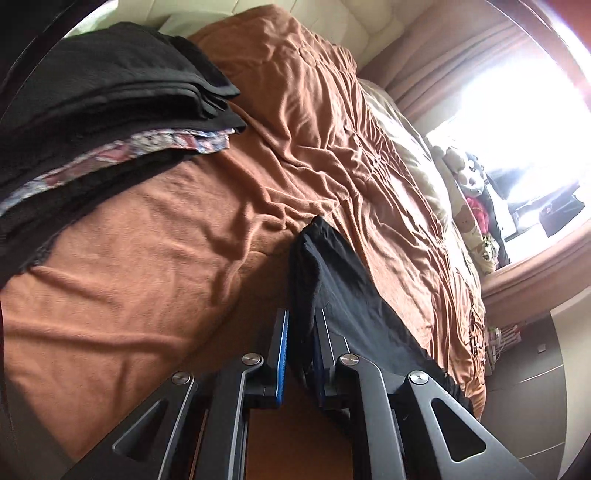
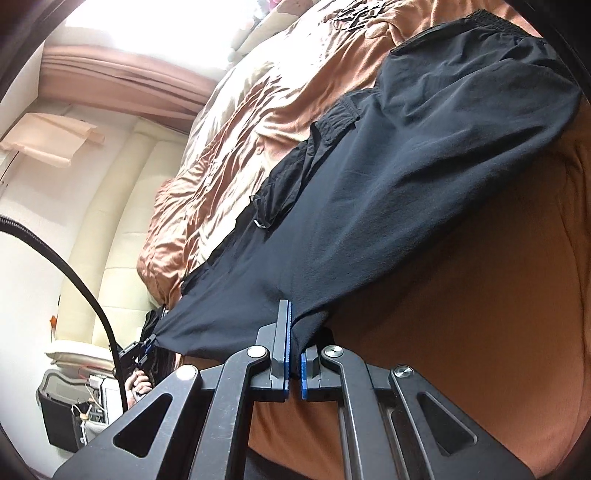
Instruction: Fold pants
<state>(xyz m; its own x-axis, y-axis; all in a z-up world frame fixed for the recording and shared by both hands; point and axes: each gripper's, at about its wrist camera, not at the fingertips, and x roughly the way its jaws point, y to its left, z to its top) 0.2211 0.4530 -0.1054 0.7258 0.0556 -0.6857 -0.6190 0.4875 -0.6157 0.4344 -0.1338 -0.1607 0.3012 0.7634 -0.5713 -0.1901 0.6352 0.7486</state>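
The left tool [image 1: 301,332] has its two black fingers with blue pads nearly closed, and a bunch of the dark navy thin cloth pants [image 1: 332,280] is pinched between them. From this tool the pants stretch away forward and off to its right side, lying over the rumpled orange-brown fleece blanket [image 1: 184,229] that covers the bed. Ahead of the left tool and to its left sits a pile of folded black clothes [image 1: 110,92] with a flowery patterned piece [image 1: 110,151] tucked in the stack, and the pile rests on the same blanket, well apart from the pants. Far off to the right of this tool there are some soft toys [image 1: 469,173] by a very bright window. The right tool [image 2: 295,332] is shut tight, and the edge of the pants [image 2: 406,177] is squeezed between its blue pads. From the right tool the pants spread forward and up to the right, where the stretchy waistband [image 2: 491,18] lies at the far end on the blanket [image 2: 258,96]. To the left of the right tool, the pants pull out to a corner, and there the left tool [image 2: 146,345] grips that corner with a hand [image 2: 138,382] holding it from below. A black cable [image 2: 74,280] curves by on that same side.
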